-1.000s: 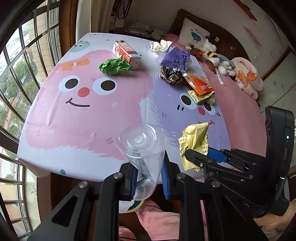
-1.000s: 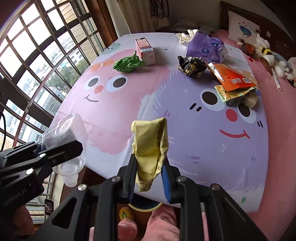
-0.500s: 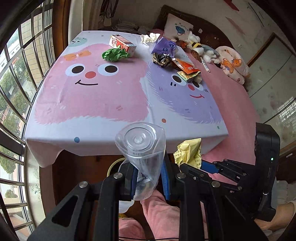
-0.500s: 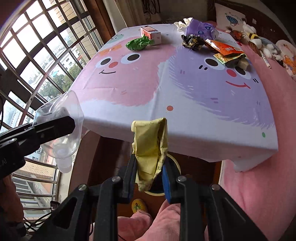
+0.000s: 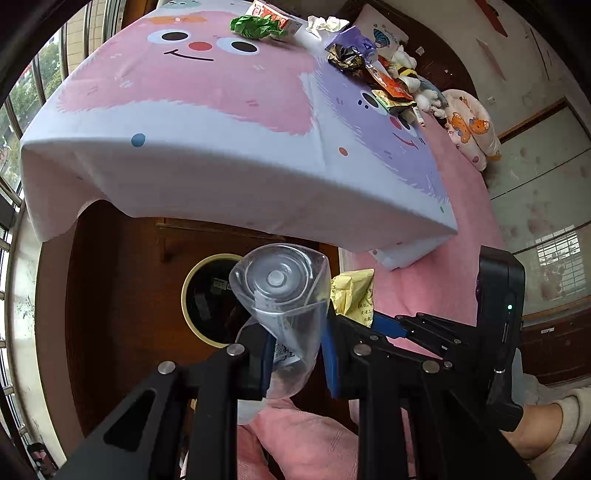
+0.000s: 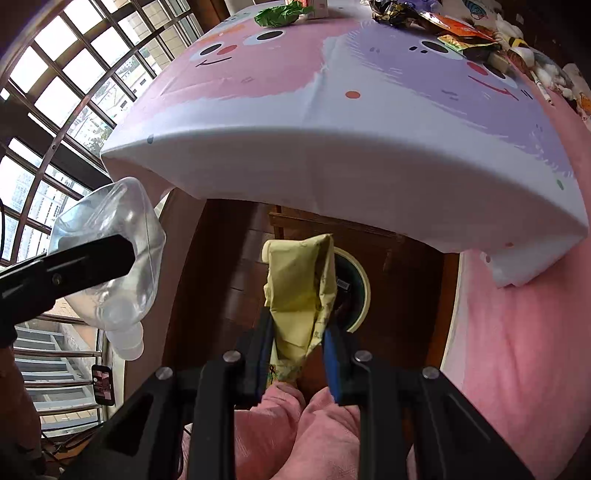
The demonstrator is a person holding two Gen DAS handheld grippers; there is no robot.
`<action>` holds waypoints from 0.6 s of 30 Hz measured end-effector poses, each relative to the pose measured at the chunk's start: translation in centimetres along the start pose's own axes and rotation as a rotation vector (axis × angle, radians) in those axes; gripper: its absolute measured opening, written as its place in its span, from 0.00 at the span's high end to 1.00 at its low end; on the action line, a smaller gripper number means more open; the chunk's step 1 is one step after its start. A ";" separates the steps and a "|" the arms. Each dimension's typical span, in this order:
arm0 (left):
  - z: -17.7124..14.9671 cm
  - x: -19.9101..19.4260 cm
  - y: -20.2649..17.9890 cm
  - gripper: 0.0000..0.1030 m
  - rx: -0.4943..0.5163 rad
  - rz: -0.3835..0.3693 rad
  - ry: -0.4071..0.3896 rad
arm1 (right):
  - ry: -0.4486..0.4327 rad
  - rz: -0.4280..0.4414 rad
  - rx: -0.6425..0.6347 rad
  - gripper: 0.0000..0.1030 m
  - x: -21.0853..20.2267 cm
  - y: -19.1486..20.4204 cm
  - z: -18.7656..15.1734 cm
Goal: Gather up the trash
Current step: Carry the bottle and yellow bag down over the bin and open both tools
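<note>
Below table edge, left gripper (image 5: 297,356) clamps clear plastic bottle (image 5: 284,295); right gripper (image 6: 297,356) clamps yellow wrapper (image 6: 301,291); round bin (image 5: 192,295) beneath.

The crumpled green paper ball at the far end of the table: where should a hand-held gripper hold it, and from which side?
Grip the crumpled green paper ball across its bulging middle, probably coming from above. It lies loose on the cartoon tablecloth, and the small red-and-white carton sits right beside it, so a side approach may bump the carton.
</note>
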State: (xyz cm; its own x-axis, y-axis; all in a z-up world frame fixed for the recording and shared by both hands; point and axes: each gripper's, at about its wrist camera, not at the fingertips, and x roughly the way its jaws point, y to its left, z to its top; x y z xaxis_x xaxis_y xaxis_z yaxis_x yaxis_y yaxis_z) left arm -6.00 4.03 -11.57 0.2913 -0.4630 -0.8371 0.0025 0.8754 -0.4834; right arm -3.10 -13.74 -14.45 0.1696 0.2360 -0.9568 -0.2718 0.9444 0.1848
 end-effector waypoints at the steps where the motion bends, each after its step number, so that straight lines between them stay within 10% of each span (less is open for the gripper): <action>1: -0.4 1.1 0.5 0.80 -0.014 0.005 0.015 | 0.008 0.009 0.005 0.76 1.0 -0.3 -0.3; 18: -1.9 24.9 7.2 0.79 -0.101 0.102 0.187 | 0.130 0.049 0.111 0.76 22.4 -8.4 -2.4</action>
State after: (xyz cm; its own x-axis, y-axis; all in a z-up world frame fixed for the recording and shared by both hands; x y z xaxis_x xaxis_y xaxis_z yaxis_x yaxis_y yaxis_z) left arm -0.55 -1.48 -36.38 0.1032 -0.3984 -0.9114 -0.1168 0.9051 -0.4089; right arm 0.73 -16.88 -37.94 0.0330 0.2573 -0.9658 -0.1688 0.9538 0.2484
